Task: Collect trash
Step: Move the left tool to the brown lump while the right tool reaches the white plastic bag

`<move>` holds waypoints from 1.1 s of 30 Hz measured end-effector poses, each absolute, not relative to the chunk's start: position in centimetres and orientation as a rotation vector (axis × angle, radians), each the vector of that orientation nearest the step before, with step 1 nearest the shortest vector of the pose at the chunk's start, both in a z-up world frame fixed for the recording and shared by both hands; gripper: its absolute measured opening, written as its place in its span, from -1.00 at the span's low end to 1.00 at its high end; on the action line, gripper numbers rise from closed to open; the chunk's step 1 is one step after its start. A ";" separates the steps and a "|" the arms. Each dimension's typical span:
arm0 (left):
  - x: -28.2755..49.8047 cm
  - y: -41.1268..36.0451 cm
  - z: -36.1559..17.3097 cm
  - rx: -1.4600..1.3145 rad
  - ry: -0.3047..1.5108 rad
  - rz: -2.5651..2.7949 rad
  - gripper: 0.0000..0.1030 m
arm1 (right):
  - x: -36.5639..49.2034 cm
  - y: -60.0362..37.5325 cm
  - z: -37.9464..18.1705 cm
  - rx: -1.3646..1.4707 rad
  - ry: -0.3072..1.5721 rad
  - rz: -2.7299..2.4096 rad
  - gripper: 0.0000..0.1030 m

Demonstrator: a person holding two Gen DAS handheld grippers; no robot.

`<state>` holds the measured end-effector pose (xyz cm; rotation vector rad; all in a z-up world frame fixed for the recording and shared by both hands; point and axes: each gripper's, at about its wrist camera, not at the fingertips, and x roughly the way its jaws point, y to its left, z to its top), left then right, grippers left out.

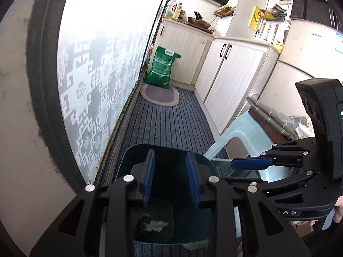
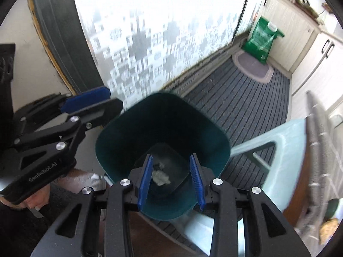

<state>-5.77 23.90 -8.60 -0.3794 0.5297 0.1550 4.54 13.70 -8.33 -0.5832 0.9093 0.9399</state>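
Trash [image 2: 160, 176] in bin [image 2: 120, 141]: blurred, contents unclear.

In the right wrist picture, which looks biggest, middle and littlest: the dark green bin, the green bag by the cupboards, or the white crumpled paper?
1. Dark green bin, though it is nearest the camera.
2. Green bag, far away, so its real size is unsure.
3. White crumpled paper, inside the bin.

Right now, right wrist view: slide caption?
Right hand-held gripper, jaws apart and empty, above teal bin holding crumpled white trash.
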 end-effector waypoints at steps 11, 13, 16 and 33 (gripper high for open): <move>-3.8 18.3 -4.3 -0.295 0.400 0.034 -0.06 | 6.4 3.4 0.8 -0.450 0.605 0.811 -0.30; -2.8 16.6 -4.1 -0.273 0.403 -0.002 -0.04 | 7.7 0.7 1.3 -0.420 0.604 0.769 -0.30; -1.3 14.3 -3.9 -0.266 0.406 -0.060 0.03 | 9.6 -3.4 1.9 -0.385 0.607 0.702 -0.30; 4.6 3.5 -2.9 -0.151 0.533 -0.143 0.41 | 12.3 -14.7 -0.1 -0.243 0.679 0.676 -0.30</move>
